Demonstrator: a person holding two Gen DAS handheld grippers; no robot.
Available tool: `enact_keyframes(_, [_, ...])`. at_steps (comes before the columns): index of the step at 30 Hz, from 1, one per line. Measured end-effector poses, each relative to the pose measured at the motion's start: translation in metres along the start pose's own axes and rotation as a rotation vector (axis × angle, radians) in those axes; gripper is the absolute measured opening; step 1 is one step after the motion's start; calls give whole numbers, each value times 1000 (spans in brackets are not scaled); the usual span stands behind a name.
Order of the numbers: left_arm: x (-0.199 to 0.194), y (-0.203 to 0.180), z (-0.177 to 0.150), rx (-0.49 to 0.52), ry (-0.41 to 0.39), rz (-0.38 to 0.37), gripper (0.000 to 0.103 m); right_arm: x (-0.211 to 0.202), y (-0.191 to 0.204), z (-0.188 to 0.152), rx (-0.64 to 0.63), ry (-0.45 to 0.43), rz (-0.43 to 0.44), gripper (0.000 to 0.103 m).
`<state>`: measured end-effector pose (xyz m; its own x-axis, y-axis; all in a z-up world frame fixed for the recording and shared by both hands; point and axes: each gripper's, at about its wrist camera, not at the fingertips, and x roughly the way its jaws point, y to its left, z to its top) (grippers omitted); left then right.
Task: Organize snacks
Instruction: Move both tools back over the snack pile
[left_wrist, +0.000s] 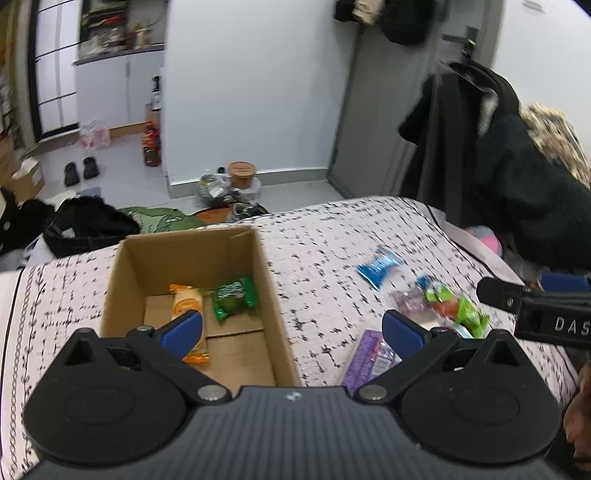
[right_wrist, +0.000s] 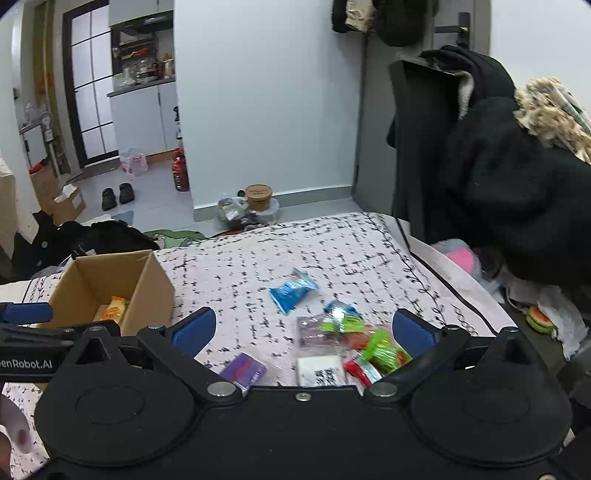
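An open cardboard box (left_wrist: 271, 306) stands on the patterned bed cover (left_wrist: 332, 236), holding an orange snack packet (left_wrist: 188, 301) and a green one (left_wrist: 234, 297). My left gripper (left_wrist: 291, 328) hovers wide open over the box's right wall, with nothing between its blue pads. To the right lie a blue packet (left_wrist: 378, 266), a green and orange pile (left_wrist: 454, 306) and a purple packet (left_wrist: 364, 358). In the right wrist view my right gripper (right_wrist: 304, 330) is open and empty above the snack pile (right_wrist: 373, 345), the blue packet (right_wrist: 291, 290) and purple packet (right_wrist: 243, 369); the box (right_wrist: 151, 288) sits at left.
Black clothing (right_wrist: 517, 184) hangs on a stand at the right beside the bed. Bags and a brown-lidded tub (right_wrist: 258, 195) sit on the floor past the bed's far edge. A black bag (left_wrist: 88, 225) lies at the left. Each gripper shows in the other's view edge.
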<state>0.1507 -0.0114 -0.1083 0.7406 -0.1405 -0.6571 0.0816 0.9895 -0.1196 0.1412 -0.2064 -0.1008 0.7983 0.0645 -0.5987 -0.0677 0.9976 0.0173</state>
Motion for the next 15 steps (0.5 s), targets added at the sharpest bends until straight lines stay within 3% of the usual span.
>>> enact_keyframes(15, [15,-47,5,181,52,-44,103,-8,-44,-18,77,34,-26,103])
